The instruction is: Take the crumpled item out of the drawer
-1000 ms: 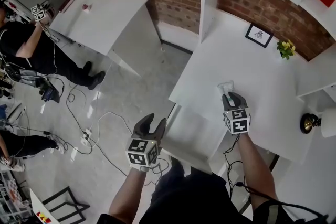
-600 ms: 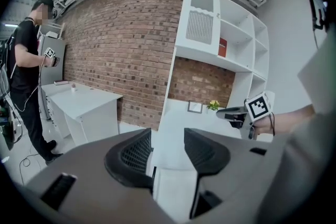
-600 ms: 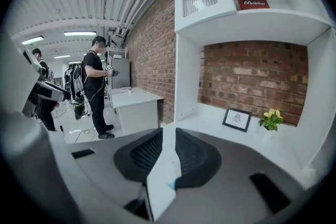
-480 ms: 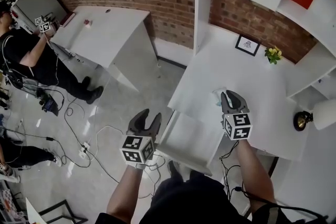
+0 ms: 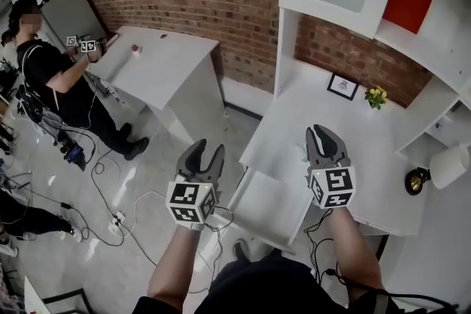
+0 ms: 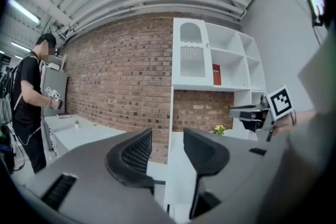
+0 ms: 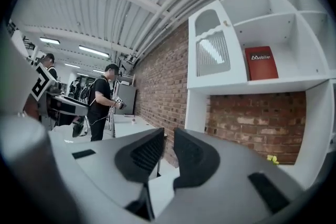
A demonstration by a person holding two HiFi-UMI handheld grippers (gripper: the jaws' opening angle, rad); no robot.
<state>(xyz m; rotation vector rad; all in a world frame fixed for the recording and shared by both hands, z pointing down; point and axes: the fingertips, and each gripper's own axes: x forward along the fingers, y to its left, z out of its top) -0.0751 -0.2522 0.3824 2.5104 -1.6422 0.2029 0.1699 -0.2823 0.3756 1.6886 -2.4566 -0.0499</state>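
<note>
We judge the task done: the crumpled item lies on the desk just beside our right gripper, outside the open drawer below it. Our left gripper is spread and the right narrowly apart; both have just been closing somewhat, empty.

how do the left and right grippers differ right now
The left gripper has its jaws wide apart; the right gripper leaves only a narrow gap. In the head view the left gripper shows over the floor, the right gripper over the desk. Shared: both have just been closing their jaws, and nothing is between either pair.
</note>
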